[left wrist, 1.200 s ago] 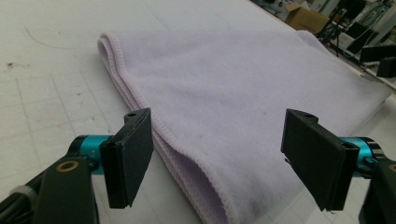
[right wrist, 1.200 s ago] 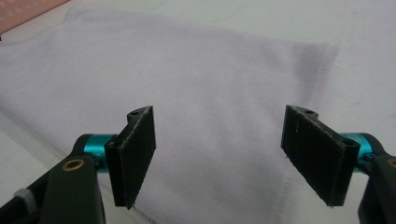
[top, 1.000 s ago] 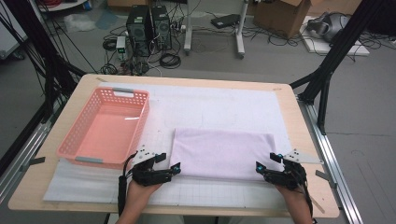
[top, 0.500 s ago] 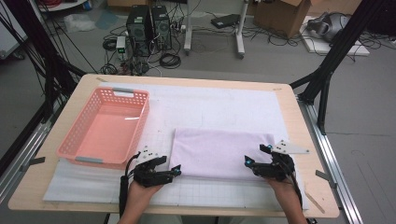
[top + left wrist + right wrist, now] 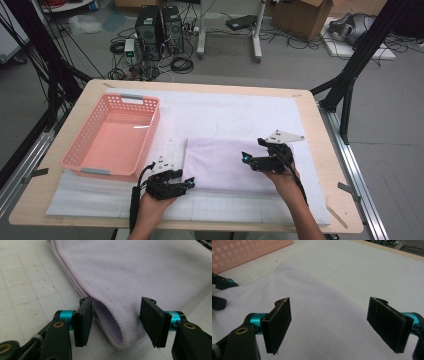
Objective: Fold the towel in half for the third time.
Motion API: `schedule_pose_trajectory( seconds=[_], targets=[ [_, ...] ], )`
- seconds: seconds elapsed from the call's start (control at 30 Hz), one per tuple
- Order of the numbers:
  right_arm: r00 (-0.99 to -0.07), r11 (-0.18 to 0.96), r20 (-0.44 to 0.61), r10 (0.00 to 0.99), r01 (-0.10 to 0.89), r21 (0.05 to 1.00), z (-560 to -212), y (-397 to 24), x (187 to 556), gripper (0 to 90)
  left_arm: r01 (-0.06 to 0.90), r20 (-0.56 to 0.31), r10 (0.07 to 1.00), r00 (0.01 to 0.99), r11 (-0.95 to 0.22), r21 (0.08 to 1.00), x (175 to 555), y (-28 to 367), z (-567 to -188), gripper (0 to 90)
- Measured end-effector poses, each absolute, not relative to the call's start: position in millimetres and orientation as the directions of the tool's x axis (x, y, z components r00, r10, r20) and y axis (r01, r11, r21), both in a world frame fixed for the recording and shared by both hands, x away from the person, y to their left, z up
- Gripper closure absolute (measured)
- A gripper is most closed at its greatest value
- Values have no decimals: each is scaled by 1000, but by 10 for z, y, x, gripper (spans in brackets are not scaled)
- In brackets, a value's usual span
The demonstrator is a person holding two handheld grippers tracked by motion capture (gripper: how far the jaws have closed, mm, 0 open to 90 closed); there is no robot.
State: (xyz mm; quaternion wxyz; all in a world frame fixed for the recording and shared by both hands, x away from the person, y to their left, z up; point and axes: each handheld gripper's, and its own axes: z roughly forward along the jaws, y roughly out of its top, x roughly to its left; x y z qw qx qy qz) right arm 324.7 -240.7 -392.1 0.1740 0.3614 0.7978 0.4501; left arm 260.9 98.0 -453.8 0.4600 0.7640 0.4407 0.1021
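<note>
Two grippers work a folded lilac towel (image 5: 227,162) that lies on the white mat toward the table's near edge, right of the pink basket (image 5: 112,137). Since a second ago the right gripper (image 5: 250,161) has left the towel's near right corner and travelled inward over the cloth, now hovering above its right half; the left gripper (image 5: 186,184) has stayed at the near left corner, and its jaws have just been closing around that corner. I judge that the left side is about to take hold while the right seeks a new grip for another fold or a lift. Left fingers (image 5: 83,321) stand half spread with the folded corner between them, one pad grazing the hem, not yet pinching. Right fingers (image 5: 277,325) are spread wide, empty above the towel.
</note>
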Motion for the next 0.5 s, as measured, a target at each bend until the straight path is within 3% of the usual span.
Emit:
schedule_pose_trajectory(
  seconds=[0.5],
  targets=[
    [-764, 471, 45, 644, 442, 763, -3903, -1590, 3783, 186, 594, -238, 799, 553, -178, 784, 2588, 970, -4539, 656]
  ],
)
